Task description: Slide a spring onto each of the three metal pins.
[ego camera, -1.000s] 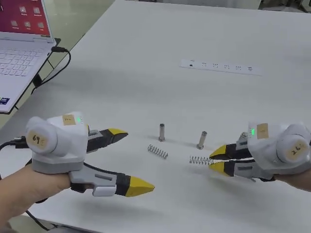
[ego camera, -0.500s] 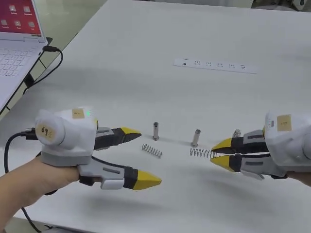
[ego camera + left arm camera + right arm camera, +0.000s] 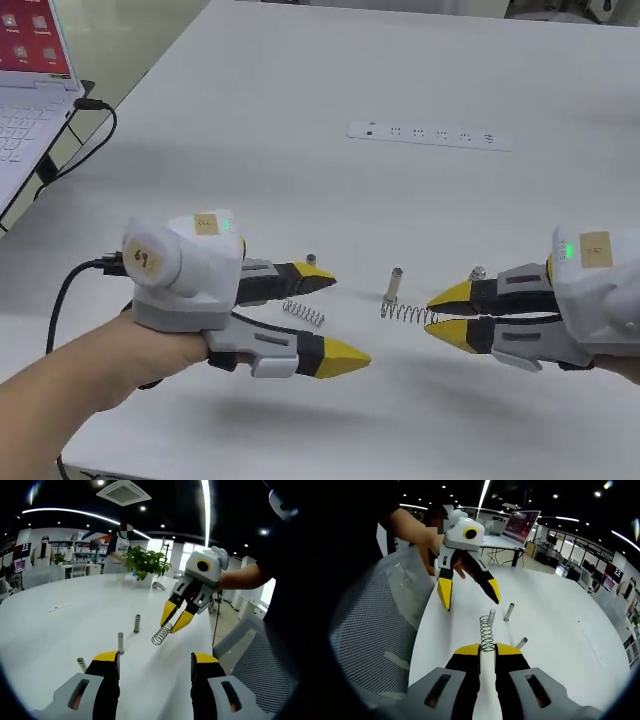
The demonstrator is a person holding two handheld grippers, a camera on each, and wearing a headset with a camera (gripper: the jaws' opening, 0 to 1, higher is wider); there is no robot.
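Three short metal pins stand in a row on the white table: a left pin [image 3: 311, 262], a middle pin [image 3: 394, 285] and a right pin [image 3: 478, 273], which looks ribbed as if a spring sits on it. My right gripper [image 3: 438, 313] is shut on one end of a spring [image 3: 405, 312]. The spring's free end points at the base of the middle pin. A second spring [image 3: 302, 312] lies loose on the table between the jaws of my open left gripper [image 3: 338, 318]. The right gripper view shows the held spring [image 3: 487, 630] sticking out ahead of the jaws.
A white power strip [image 3: 430, 135] lies further back on the table. A laptop [image 3: 25, 70] and its black cable [image 3: 85, 110] sit at the far left. A mesh chair [image 3: 375, 630] stands beside the table's near edge.
My right gripper has lifted the spring off the table and brought it leftward to the middle pin. The left gripper has moved right, toward the loose spring, and stays open.
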